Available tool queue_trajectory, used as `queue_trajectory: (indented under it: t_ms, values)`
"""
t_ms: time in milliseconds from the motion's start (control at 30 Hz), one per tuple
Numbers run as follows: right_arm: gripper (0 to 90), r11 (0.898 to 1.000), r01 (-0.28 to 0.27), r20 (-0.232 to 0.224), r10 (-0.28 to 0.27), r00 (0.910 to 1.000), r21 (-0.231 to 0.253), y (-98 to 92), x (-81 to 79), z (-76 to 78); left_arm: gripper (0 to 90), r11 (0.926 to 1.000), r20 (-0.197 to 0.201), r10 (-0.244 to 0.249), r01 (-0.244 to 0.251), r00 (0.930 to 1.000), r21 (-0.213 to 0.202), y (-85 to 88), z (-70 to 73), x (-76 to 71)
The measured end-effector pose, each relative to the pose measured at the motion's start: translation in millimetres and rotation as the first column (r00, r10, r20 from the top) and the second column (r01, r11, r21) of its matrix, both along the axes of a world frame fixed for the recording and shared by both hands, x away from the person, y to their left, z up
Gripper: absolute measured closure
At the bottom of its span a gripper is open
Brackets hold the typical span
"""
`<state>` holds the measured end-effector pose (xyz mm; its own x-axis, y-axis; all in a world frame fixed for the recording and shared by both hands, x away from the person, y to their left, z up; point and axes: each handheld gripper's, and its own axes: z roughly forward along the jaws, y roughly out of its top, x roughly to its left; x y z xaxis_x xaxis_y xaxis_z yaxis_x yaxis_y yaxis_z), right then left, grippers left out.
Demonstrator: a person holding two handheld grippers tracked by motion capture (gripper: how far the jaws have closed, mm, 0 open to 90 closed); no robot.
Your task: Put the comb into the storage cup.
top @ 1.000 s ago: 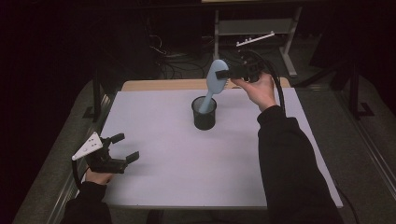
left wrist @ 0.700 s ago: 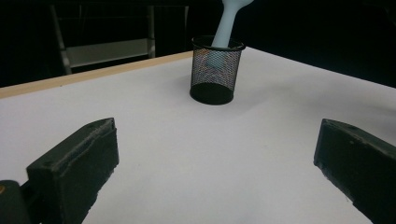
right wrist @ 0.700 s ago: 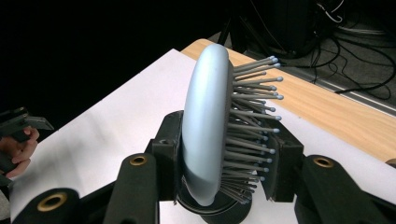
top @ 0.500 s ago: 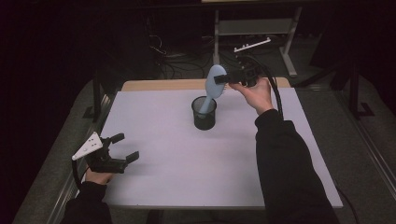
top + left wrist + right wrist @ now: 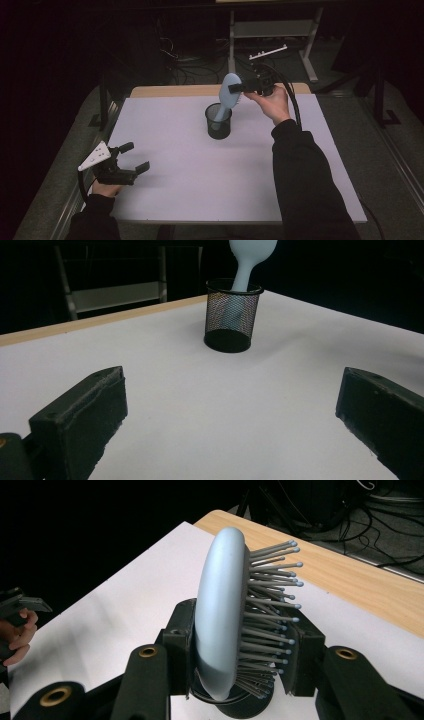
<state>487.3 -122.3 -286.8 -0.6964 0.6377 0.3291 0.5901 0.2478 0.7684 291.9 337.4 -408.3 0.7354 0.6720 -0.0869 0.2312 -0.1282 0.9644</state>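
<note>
We work at a white table (image 5: 175,200) with a wooden strip along its far edge, a black mesh cup (image 5: 218,121) standing near the middle of the far half. A pale blue hairbrush (image 5: 231,92) stands with its handle down inside the cup and its head tilted above the rim; from the left gripper view we see the handle (image 5: 234,310) through the mesh, though we cannot tell whether it touches the bottom. We judge the brush light and stiff, a smooth plastic shell that could slip, with springy bristles (image 5: 272,605) that give under pressure, so a hold across the head, back to bristle side, seems sound, or else the narrow neck. The cup looks light too and may tip if the brush drags on its rim. Our right gripper (image 5: 246,88) pinches the brush head: one jaw lies against the smooth back, the other presses into the bristles, closed down firmly on it. Our left gripper (image 5: 131,159) rests low near the near left corner of the table, well apart from the cup, jaws spread wide, holding nothing.
</note>
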Motion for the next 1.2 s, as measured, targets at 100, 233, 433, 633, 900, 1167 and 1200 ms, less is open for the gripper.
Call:
queue_trajectory:
  t_ms: [100, 233, 433, 633, 900, 1167, 1200]
  values:
    - [55.1, 1.0, 0.0, -0.006, 0.0, 1.0, 0.004, 0.3, 0.7, -3.8, 0.0, 1.0, 0.0, 0.0, 0.0, 1.0, 0.0, -0.1, -0.2, 0.1]
    - [55.1, 1.0, 0.002, -0.015, -0.002, 0.9999, 0.011, 2.2, 2.0, -10.8, 0.0, 1.0, 0.002, 0.002, -0.002, 1.0, 0.003, 0.3, 0.2, -0.3]
    - [54.8, 1.0, 0.001, -0.034, 0.0, 0.9994, 0.026, 3.3, 3.3, -17.9, 0.0, 1.0, 0.002, 0.004, -0.004, 1.0, 0.0, 1.4, 0.0, -0.2]
    - [53.9, 0.998, 0.036, -0.052, -0.033, 0.9981, 0.052, -2.1, 4.4, -24.4, 0.0, 1.0, 0.003, 0.004, -0.004, 1.0, -0.001, 1.5, 0.1, -0.2]
    - [52.6, 0.996, 0.056, -0.072, -0.051, 0.9961, 0.07, -8.2, 4.7, -27.8, 0.0, 1.0, 0.003, 0.005, -0.005, 1.0, 0.001, 1.2, 0.1, -0.3]
    - [51.4, 0.993, 0.075, -0.094, -0.066, 0.9934, 0.088, -18.0, 4.4, -32.6, 0.0, 1.0, 0.001, 0.003, -0.003, 1.0, 0.001, 0.8, -0.2, -0.3]
    - [51.2, 0.993, 0.075, -0.095, -0.067, 0.9932, 0.089, -19.3, 4.4, -33.3, 0.0, 1.0, 0.001, 0.002, -0.002, 1.0, 0.004, 0.9, -0.2, -0.2]
